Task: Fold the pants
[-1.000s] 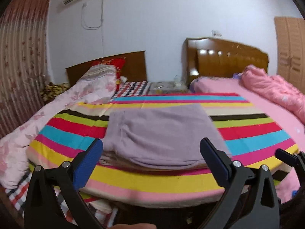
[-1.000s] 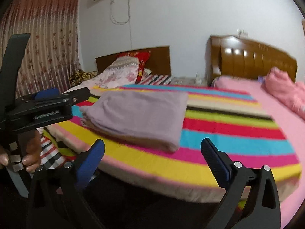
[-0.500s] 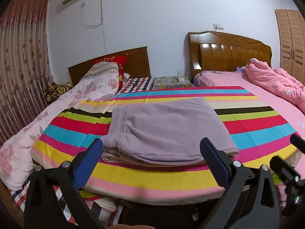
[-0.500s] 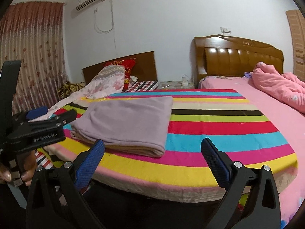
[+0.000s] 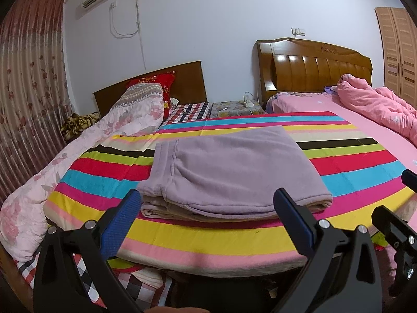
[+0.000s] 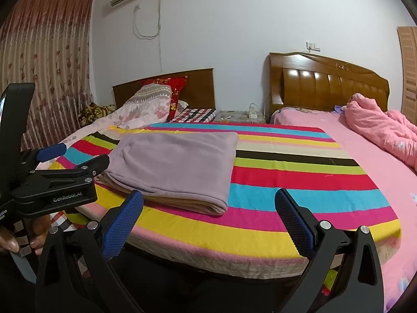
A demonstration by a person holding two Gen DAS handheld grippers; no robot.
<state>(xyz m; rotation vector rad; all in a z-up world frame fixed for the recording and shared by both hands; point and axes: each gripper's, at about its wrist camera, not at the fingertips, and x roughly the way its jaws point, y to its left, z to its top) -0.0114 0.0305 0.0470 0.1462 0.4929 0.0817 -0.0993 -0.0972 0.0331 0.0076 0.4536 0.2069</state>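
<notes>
The lilac pants (image 5: 232, 172) lie folded in a flat rectangle on the striped sheet (image 5: 208, 234), with a beige layer showing along the near edge. They also show in the right wrist view (image 6: 174, 167). My left gripper (image 5: 208, 208) is open and empty, held just short of the bed's near edge, in front of the pants. My right gripper (image 6: 208, 208) is open and empty, off the near edge, to the right of the pants. The left gripper also shows from the side in the right wrist view (image 6: 65, 161).
A floral quilt (image 5: 78, 151) lies along the left side of the bed. A pink sheet (image 6: 365, 161) and a bunched pink quilt (image 6: 380, 125) lie on the right. Two wooden headboards (image 5: 312, 67) stand at the back, with a nightstand (image 5: 234, 108) between them.
Both grippers have steadied and pulled slightly back from the bed, open throughout. The folded pants have not moved.
</notes>
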